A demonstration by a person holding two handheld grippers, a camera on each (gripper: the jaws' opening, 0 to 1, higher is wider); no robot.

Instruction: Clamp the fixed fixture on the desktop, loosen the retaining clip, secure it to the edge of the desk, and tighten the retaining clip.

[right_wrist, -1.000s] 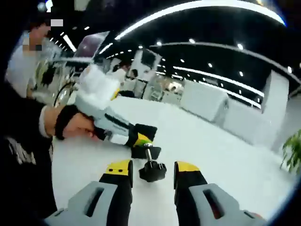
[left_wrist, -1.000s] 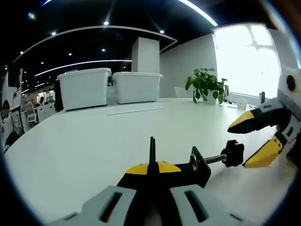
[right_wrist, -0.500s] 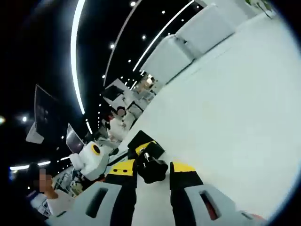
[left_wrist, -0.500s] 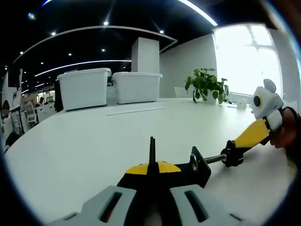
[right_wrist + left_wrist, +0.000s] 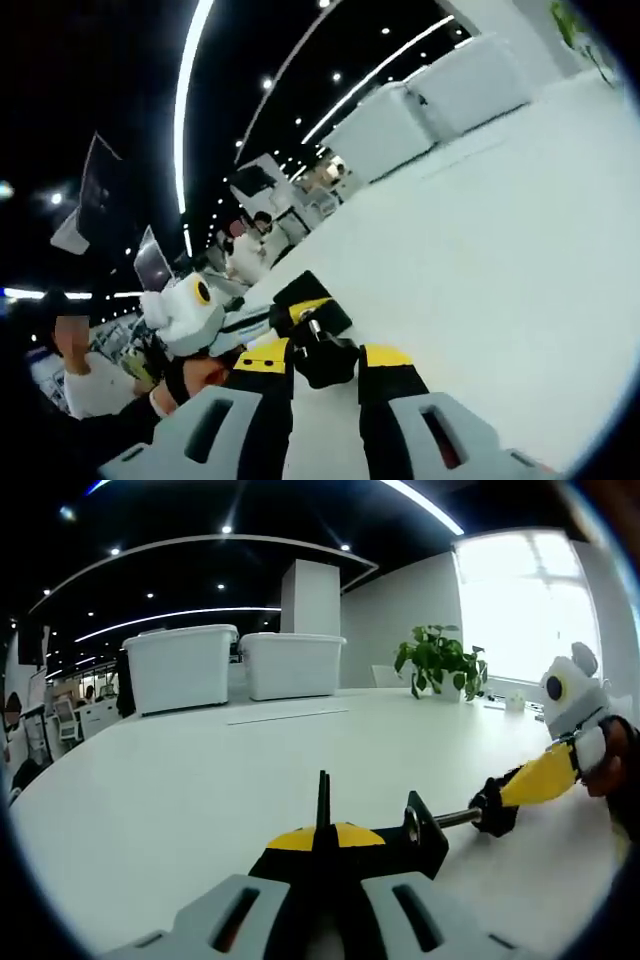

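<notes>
So your left gripper [image 5: 322, 845] is clamped on the black fixture [image 5: 415, 832], and your right gripper [image 5: 325, 356] pinches its knob [image 5: 325, 362].

One black clamp fixture [image 5: 400, 835] lies on one white desk [image 5: 180, 800], with two grippers on it: left gripper [image 5: 318, 842] and right gripper [image 5: 325, 358]. Behind stand two white bins [image 5: 180, 665] and one potted plant [image 5: 440, 660].

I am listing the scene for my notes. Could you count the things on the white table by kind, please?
Clamp fixtures: 1, the black fixture with its screw knob
White storage bins: 2
Potted plants: 1
Grippers: 2, left gripper and right gripper
Total: 6
</notes>
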